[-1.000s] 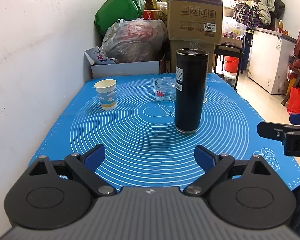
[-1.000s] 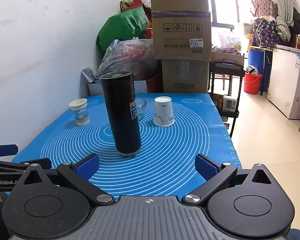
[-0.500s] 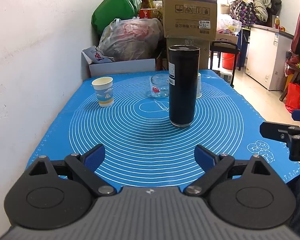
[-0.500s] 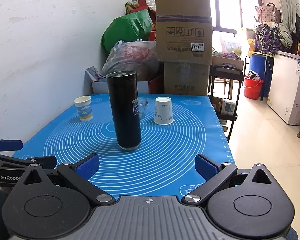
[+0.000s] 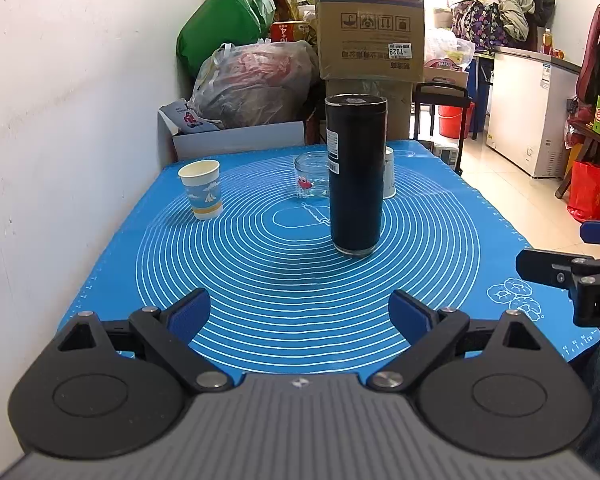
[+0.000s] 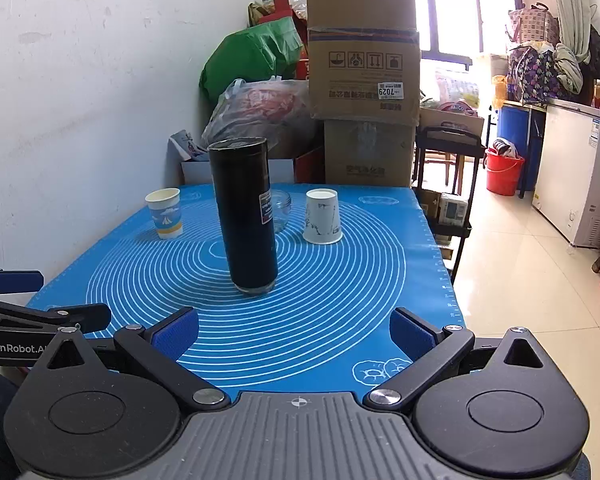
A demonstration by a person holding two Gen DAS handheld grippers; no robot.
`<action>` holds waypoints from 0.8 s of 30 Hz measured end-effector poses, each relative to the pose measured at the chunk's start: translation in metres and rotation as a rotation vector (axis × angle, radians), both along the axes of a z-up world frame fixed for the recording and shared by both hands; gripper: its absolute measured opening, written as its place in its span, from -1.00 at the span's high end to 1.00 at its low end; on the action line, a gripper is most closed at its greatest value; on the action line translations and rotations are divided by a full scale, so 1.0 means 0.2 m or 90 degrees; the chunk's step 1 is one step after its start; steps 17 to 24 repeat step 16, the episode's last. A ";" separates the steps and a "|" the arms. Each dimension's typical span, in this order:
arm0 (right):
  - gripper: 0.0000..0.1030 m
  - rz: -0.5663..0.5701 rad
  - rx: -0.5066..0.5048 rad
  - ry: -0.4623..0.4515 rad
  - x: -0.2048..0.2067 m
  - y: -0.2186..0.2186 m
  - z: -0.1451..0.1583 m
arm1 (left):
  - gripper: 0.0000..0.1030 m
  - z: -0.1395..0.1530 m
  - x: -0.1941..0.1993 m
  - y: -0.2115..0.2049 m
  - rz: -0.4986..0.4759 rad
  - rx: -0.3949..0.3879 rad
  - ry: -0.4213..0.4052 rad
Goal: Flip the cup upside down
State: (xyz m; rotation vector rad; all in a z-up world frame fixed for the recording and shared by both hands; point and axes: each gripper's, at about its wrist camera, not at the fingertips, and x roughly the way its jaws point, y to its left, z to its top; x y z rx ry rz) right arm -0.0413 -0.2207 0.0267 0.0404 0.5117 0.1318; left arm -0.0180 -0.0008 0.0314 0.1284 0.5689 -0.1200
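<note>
A tall black tumbler (image 5: 356, 174) (image 6: 246, 214) stands on the blue mat (image 5: 300, 280) (image 6: 340, 280), its closed end up. A paper cup with a boat print (image 5: 202, 188) (image 6: 165, 212) stands upright at the far left. A white paper cup (image 6: 322, 216) stands upside down at the far right; in the left wrist view (image 5: 389, 178) the tumbler hides most of it. A small glass jar (image 5: 311, 176) (image 6: 280, 210) sits behind the tumbler. My left gripper (image 5: 300, 314) and right gripper (image 6: 294, 330) are both open and empty over the mat's near edge.
Cardboard boxes (image 6: 362, 48), a green bag (image 5: 224, 32) and a filled plastic bag (image 5: 256, 84) are piled behind the table. A white wall runs along the left. A black cart (image 6: 448, 184) and a white freezer (image 6: 576, 176) stand on the floor to the right.
Both grippers have drawn back toward the near edge of the table; the tumbler and cups look smaller and farther. Nothing on the mat has moved.
</note>
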 end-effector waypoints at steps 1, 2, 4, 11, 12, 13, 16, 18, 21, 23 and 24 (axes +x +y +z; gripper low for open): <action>-1.00 0.000 0.001 0.000 0.00 0.00 0.00 | -0.85 0.00 0.00 0.00 -0.002 -0.001 0.000; -1.00 0.002 0.002 0.000 0.00 0.00 0.00 | -0.85 0.00 0.00 0.00 -0.003 0.000 0.000; -1.00 0.002 0.002 -0.001 0.00 -0.01 0.00 | -0.85 0.01 0.00 -0.01 -0.006 0.002 -0.001; -1.00 0.003 0.005 -0.001 0.00 -0.01 0.00 | -0.85 0.02 0.00 -0.01 -0.005 0.004 -0.005; -1.00 0.003 0.006 -0.001 0.00 -0.01 0.00 | -0.85 0.02 -0.01 -0.01 -0.005 0.004 -0.006; -1.00 0.002 0.006 -0.001 0.00 -0.01 0.00 | -0.85 0.02 -0.01 -0.01 -0.005 0.005 -0.007; -1.00 0.001 0.008 -0.005 0.00 -0.02 0.01 | -0.85 0.02 -0.01 -0.01 -0.003 0.006 -0.009; -1.00 0.001 0.008 -0.005 0.00 -0.02 0.01 | -0.85 0.02 -0.01 -0.01 -0.003 0.006 -0.009; -1.00 0.001 0.008 -0.005 0.00 -0.02 0.01 | -0.85 0.02 -0.01 -0.01 -0.003 0.006 -0.009; -1.00 0.001 0.008 -0.005 0.00 -0.02 0.01 | -0.85 0.02 -0.01 -0.01 -0.003 0.006 -0.009; -1.00 0.001 0.008 -0.005 0.00 -0.02 0.01 | -0.85 0.02 -0.01 -0.01 -0.003 0.006 -0.009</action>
